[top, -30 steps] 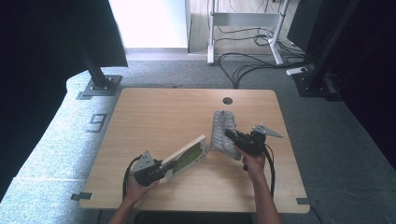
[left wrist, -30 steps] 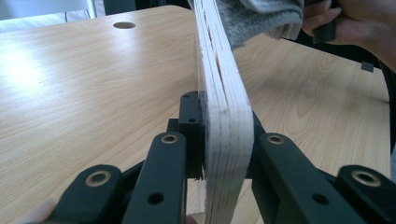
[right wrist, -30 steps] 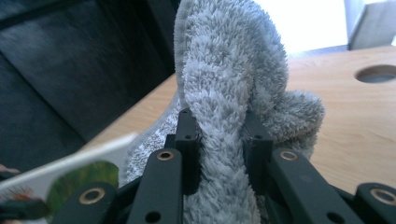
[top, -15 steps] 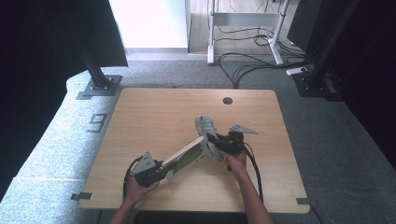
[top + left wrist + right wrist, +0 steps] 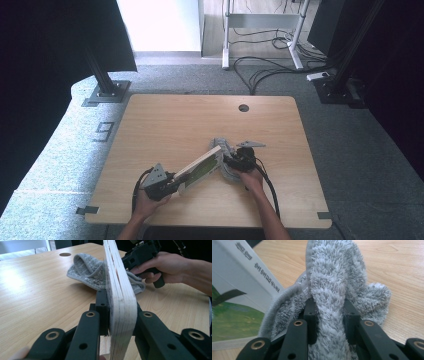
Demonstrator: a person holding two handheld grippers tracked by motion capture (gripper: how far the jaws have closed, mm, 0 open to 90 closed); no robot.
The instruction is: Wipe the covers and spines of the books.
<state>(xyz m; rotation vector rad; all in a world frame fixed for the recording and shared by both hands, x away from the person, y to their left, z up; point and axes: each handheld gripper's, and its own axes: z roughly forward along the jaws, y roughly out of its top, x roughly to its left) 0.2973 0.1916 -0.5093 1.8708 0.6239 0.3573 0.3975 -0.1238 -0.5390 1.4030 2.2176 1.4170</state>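
Left gripper (image 5: 120, 322) clamped the book (image 5: 117, 290), right gripper (image 5: 328, 312) pinched the cloth (image 5: 337, 277) ahead; hard wiping risked twisting the book loose.

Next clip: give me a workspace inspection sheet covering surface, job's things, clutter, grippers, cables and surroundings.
Surface: wooden table, one round grommet hole near the far edge.
Job's things: book held tilted, near end clamped, far end toward the cloth; grey fluffy cloth bunched against the book's far end.
Clutter: nothing seen.
Grippers: left gripper shut on the book's edge; right gripper shut on a fold of the cloth.
Cables: a black cable trails from the right gripper, another loops by the left; more black cables lie on the floor beyond the table.
Surroundings: grey carpet, metal stand bases, a desk frame at the far side.
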